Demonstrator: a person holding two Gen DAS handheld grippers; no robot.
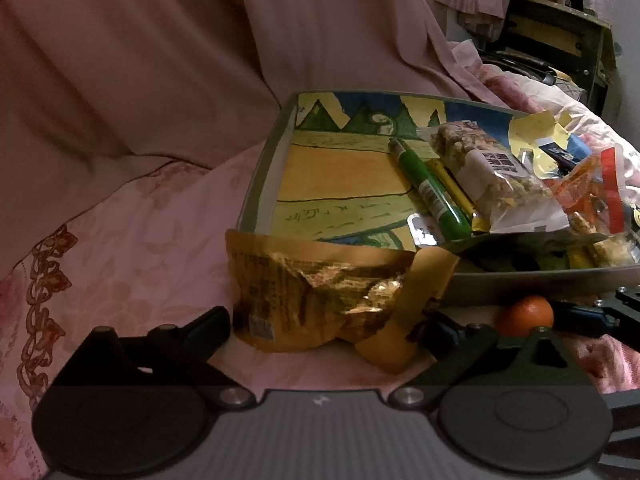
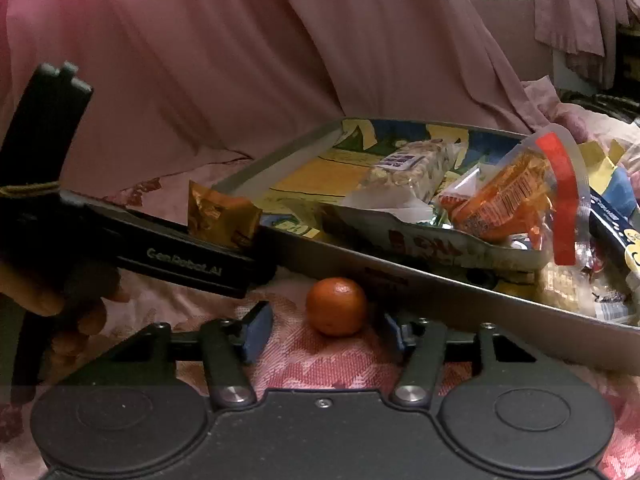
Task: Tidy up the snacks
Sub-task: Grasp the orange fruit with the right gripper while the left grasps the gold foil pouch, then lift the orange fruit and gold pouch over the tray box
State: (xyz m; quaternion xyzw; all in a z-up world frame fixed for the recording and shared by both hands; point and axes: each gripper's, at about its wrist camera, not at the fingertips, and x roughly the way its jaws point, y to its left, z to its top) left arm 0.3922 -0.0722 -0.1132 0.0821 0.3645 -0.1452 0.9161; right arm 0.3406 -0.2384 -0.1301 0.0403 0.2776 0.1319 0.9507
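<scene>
Tangerine (image 2: 337, 306) lies between right gripper (image 2: 326, 330) fingers (image 2: 256, 330), untouched.

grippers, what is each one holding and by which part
Left gripper: the gold snack packet, pinched across its lower end. Right gripper: nothing; the orange lies untouched between its open jaws.
</scene>
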